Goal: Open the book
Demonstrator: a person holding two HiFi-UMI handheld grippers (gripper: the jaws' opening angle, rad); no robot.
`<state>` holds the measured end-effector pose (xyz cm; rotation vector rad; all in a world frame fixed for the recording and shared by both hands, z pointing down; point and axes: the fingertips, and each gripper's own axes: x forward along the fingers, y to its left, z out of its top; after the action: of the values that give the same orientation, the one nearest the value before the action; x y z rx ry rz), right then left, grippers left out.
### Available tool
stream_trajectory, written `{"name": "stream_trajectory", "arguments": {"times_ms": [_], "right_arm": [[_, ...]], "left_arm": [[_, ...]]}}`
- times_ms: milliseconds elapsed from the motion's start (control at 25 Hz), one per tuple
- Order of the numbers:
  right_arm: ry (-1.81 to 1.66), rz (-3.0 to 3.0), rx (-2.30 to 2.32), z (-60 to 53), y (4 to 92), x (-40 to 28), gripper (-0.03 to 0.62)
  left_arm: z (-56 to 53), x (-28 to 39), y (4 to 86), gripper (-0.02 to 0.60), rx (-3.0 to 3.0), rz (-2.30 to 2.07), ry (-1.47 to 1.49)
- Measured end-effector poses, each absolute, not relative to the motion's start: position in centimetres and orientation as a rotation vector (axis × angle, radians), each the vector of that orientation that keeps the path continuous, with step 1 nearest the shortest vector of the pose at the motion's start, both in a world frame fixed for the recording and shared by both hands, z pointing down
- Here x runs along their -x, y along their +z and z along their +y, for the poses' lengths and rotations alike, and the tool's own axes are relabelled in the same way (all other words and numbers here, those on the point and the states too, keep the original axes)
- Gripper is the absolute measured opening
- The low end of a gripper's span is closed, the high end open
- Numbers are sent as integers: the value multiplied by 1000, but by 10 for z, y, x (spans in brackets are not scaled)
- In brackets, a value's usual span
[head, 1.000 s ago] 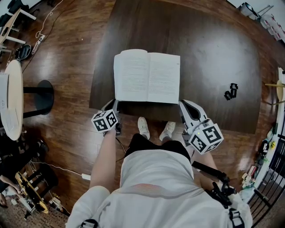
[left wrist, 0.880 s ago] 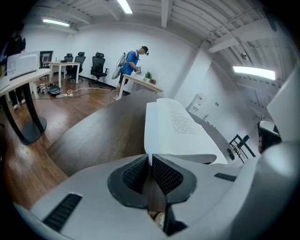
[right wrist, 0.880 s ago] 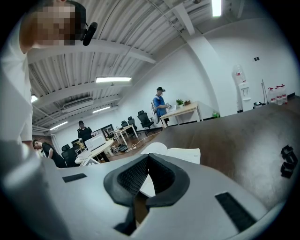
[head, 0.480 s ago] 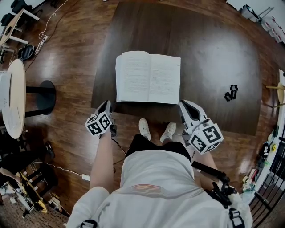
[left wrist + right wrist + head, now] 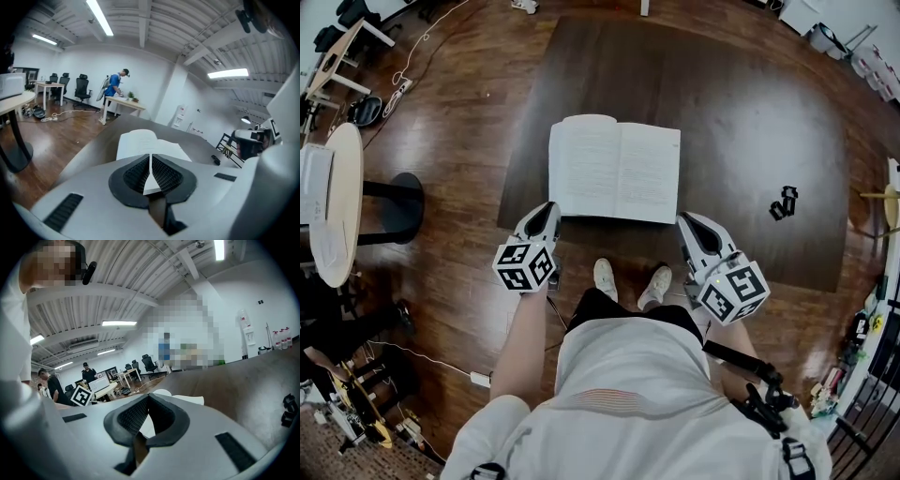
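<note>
The book (image 5: 615, 169) lies open, pages up, on the dark worktop (image 5: 741, 122), close to its near edge and left of the middle. The left hand-held gripper (image 5: 546, 214) is at the book's near left corner, its jaws drawn together at the tips with nothing between them. The right hand-held gripper (image 5: 688, 223) is at the near right corner, likewise closed and empty. A small black object (image 5: 784, 202) lies well to the right.
</note>
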<state>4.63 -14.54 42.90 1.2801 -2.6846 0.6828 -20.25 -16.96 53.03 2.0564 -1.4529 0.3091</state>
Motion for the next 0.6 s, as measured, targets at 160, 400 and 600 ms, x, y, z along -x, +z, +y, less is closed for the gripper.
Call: {"name": "stream_trajectory", "arguments": {"times_ms": [160,400,600], "right_arm": [[650,-2707,-1281,-142,417,-45,0],[606,-2733,-1301,-137,404,-54,0],[556,-2755,-1331,-135,388,-62,0]], "left_arm": [[-172,162,490,26,-2202,-1393,280],[-173,119,436,26,-2373,-1343,194],[-166,94,381,11,-2541,-1323,146]]}}
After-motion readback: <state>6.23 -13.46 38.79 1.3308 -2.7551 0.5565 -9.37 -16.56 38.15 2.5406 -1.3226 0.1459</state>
